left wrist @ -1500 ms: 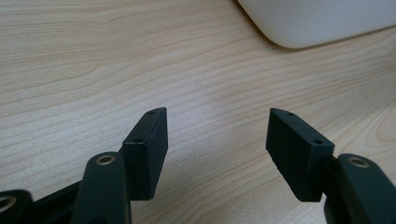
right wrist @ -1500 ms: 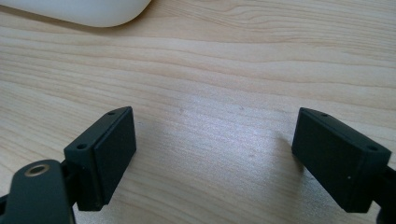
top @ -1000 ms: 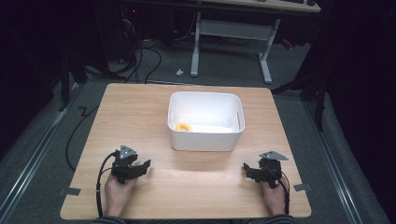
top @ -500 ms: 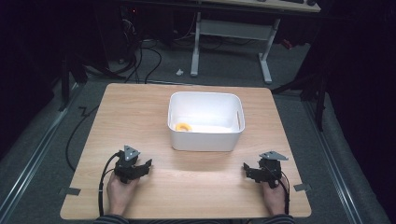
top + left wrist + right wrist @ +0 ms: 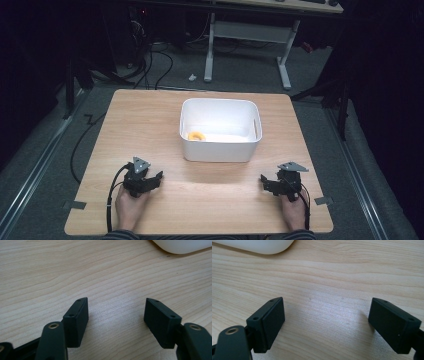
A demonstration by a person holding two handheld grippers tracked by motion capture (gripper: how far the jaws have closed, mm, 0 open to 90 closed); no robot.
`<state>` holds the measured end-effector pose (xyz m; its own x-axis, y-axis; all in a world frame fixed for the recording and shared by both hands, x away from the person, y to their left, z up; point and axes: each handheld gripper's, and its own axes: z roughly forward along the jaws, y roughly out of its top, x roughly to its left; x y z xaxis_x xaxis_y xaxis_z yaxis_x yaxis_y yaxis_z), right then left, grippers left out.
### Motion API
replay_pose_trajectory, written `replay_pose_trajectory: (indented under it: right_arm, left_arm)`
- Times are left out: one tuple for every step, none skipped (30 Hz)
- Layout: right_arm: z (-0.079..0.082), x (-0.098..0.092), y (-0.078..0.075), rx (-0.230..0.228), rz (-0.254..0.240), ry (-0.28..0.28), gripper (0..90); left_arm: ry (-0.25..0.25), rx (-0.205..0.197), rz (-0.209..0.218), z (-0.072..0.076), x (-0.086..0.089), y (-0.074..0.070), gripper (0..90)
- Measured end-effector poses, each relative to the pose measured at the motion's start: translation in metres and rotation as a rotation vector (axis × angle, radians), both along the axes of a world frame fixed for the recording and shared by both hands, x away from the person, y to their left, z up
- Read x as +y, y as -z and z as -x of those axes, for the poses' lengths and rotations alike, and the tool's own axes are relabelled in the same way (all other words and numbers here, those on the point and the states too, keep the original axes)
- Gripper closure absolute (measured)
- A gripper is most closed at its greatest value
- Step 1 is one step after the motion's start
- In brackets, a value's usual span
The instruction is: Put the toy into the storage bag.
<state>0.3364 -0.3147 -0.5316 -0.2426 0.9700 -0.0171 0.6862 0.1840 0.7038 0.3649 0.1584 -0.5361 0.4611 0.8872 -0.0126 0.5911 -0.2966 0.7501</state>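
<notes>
Ahead of both grippers, between them: white tub (image 5: pixel 220 131) on table (image 5: pixel 150 115), small yellow ring (image 5: pixel 196 135) inside, maybe tape. Left gripper (image 5: pixel 150 179) jaws spread, empty. Right gripper (image 5: pixel 267 183) jaws spread, empty.

A white plastic tub (image 5: pixel 220 131) is sitting in the middle of the light wooden table (image 5: pixel 150 115), with a small yellow ring (image 5: pixel 196 136) lying inside it.

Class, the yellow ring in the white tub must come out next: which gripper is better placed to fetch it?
Probably the left gripper: the yellow ring lies at the tub's left end, nearer it. Both are open and empty.
</notes>
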Motion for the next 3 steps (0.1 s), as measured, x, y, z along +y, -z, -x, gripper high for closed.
replay_pose_trajectory:
  right_arm:
    - [0.0,0.0,0.0,0.0,-0.001,0.0,13.7]
    - [0.0,0.0,0.0,0.0,0.0,0.0,13.7]
    - [0.0,0.0,0.0,0.0,-0.001,0.0,13.7]
  left_arm:
    - [0.002,0.0,-0.001,0.0,-0.0001,0.0,34.5]
    - [0.004,0.001,-0.002,-0.0001,-0.0002,0.0,34.1]
    - [0.006,0.001,-0.002,-0.0001,-0.0002,0.0001,33.7]
